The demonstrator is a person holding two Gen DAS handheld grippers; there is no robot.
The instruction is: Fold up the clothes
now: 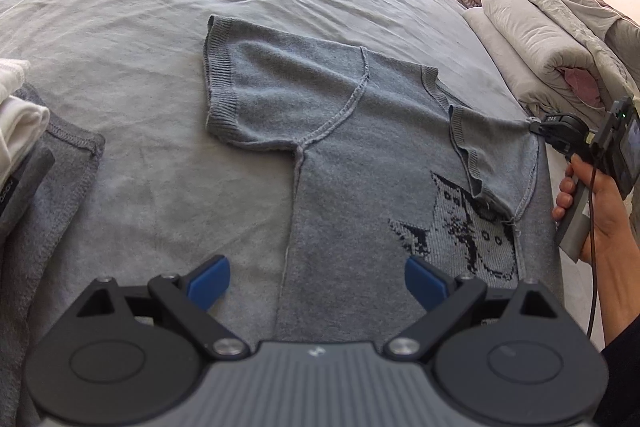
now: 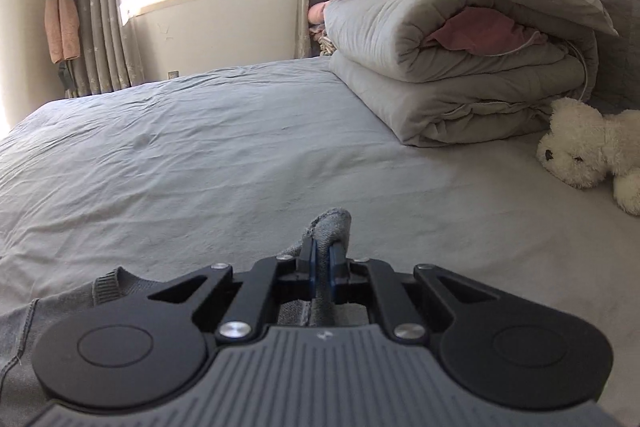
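Jaws of the right gripper [image 2: 322,259] clenched on a bunched fold of the grey knit top [image 1: 360,131], pinched at the shoulder edge, cloth poking up past the blue pads [image 2: 313,267]. Jaws of the left gripper [image 1: 316,283] spread wide, released, hovering above the lower body of the top, side seam running between them. Top spread flat on the bed [image 1: 140,7], far sleeve straight ahead of the left jaws, cat motif to their right. Folded duvet [image 2: 448,67] and white plush toy [image 2: 588,151] beyond the right jaws.

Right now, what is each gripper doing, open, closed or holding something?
Left gripper: open, holding nothing, above the grey sweater.
Right gripper: closed on a pinch of the grey sweater's edge.
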